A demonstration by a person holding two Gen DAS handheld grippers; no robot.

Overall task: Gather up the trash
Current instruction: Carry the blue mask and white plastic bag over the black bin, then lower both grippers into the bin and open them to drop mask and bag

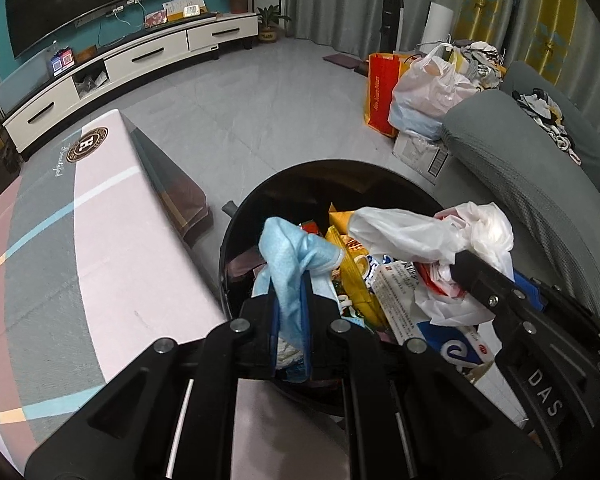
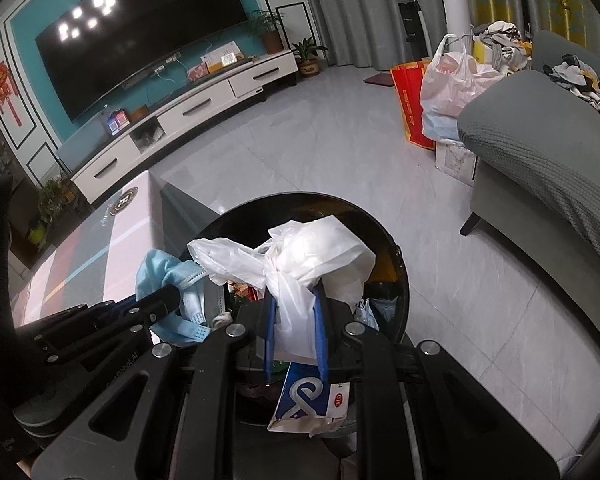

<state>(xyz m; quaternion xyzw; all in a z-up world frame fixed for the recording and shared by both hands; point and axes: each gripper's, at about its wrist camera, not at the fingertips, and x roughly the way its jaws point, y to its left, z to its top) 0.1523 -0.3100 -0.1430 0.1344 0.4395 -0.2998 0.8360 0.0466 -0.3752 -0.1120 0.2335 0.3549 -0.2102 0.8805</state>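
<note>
Two pieces of trash are pinched in my tongs right now, both hanging over the black bin [image 1: 236, 240] that sits directly below and ahead of my fingertips. My left gripper [image 1: 292, 300] is clamped narrow on a crumpled blue face mask [image 1: 288, 256], and my right gripper [image 2: 296, 320] is clamped narrow on a bunched white plastic bag [image 2: 312, 256]. Beneath both lies a heap of wrappers and a printed paper packet [image 1: 396, 292], piled close to the rim. I judge the release to be the risky step: the bag is light and spreads wide past my right fingers, so it could catch on a pad or drift over the rim onto the floor tiles [image 2: 340, 140]. The mask's loops could snag my left fingers likewise. The two grippers sit just beside each other, so opening them carelessly could knock one against the other.
</note>
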